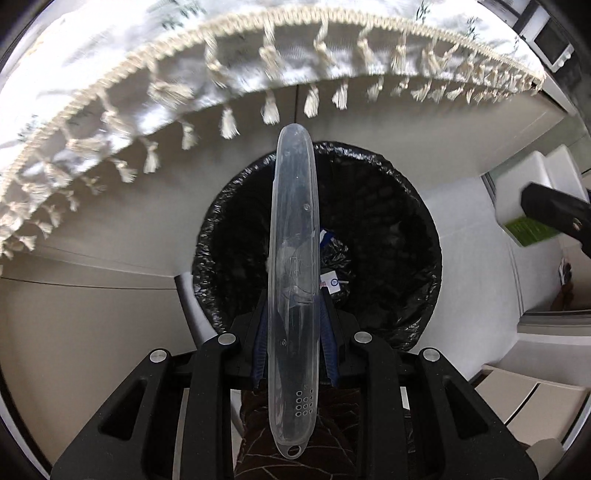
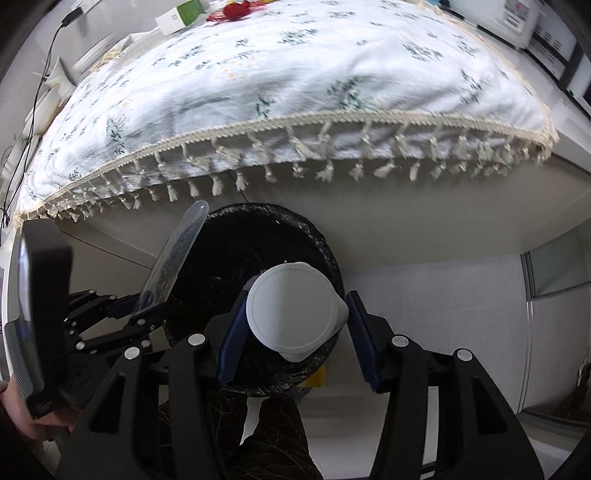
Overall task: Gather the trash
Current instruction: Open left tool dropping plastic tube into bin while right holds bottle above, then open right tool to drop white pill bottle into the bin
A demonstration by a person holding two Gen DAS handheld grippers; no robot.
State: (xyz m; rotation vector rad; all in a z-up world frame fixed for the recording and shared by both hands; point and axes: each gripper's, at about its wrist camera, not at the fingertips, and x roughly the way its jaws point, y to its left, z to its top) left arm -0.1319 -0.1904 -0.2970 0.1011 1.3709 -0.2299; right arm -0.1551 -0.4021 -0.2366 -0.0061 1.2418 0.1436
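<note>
My left gripper [image 1: 293,325] is shut on a long clear plastic case [image 1: 293,266] and holds it upright above the black-lined trash bin [image 1: 391,236]. The case [image 2: 173,258] and the left gripper [image 2: 142,308] also show in the right wrist view, at the bin's left rim. A white foil-lidded cup [image 2: 295,310] sits between the fingers of my right gripper [image 2: 291,336], over the bin [image 2: 229,251]. The jaws stand wide, the left pad [image 2: 231,343] touches the cup, the right pad stands just off its lid tab. Some scraps [image 1: 334,280] lie at the bin's bottom.
A table with a white floral tablecloth [image 2: 295,74] and tasselled fringe [image 1: 229,122] overhangs the bin. A green-and-white box [image 2: 181,14] and red item [image 2: 236,9] lie at the table's far side. A microwave [image 2: 513,22] stands at the back right. White floor lies to the right.
</note>
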